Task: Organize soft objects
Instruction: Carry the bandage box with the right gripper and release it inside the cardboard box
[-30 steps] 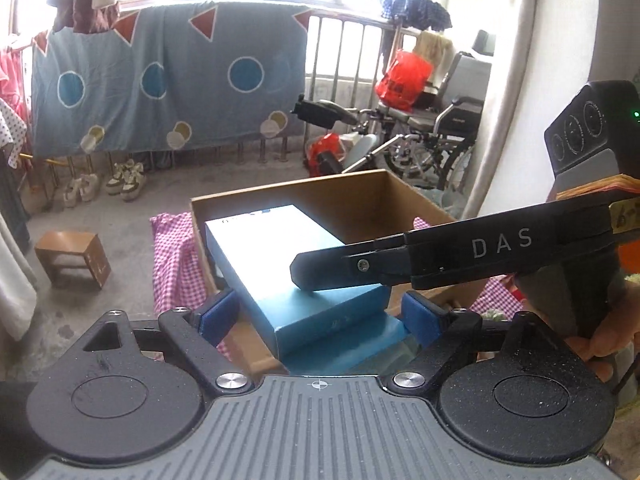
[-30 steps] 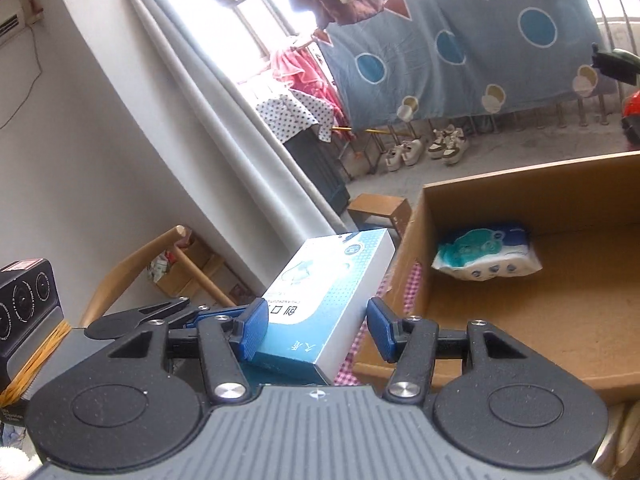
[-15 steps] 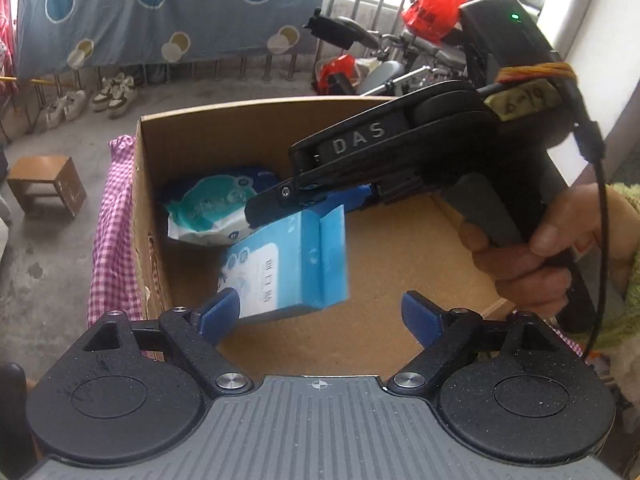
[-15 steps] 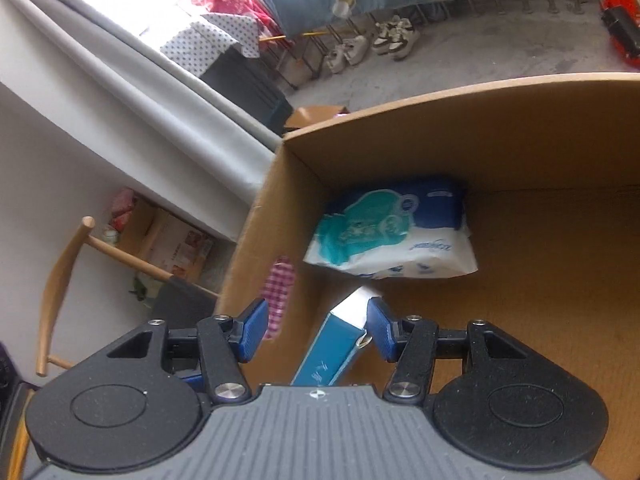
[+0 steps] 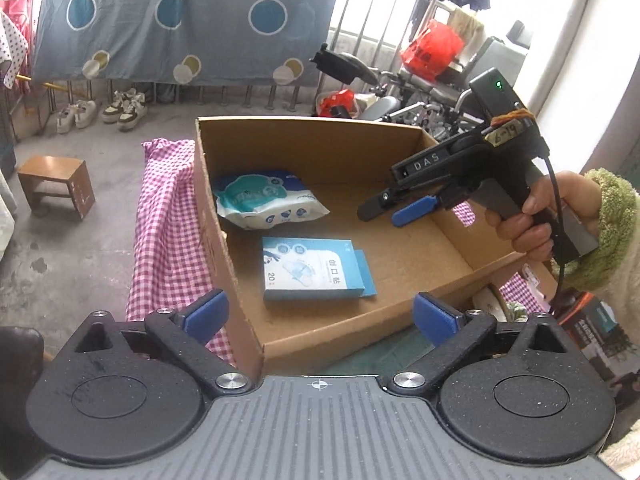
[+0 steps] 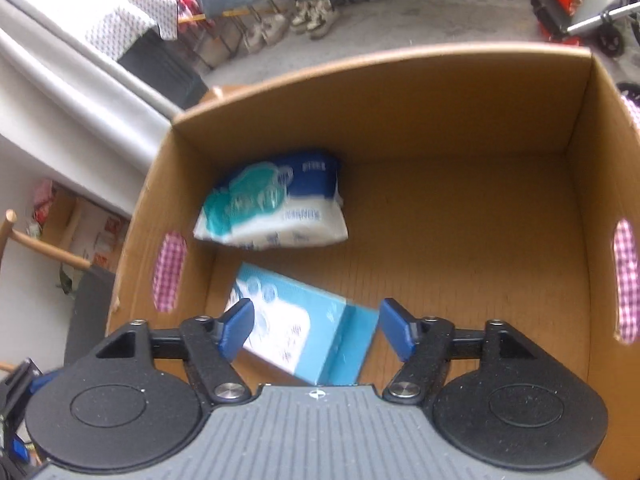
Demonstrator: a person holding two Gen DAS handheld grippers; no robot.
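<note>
Two packs are lying flat on the cardboard box [image 5: 460,258] floor, blue carton [image 5: 312,268] just beside wipes pack [image 5: 264,200], seemingly apart, while right gripper [image 6: 316,326] and left gripper [image 5: 320,314] are hanging wide open, gripping nothing.

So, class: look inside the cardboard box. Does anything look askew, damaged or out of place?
Mostly tidy. The blue carton lies flat on the cardboard box floor with its end flap open. The wipes pack slumps tilted in the far-left corner. Nothing is spilled or torn.
</note>
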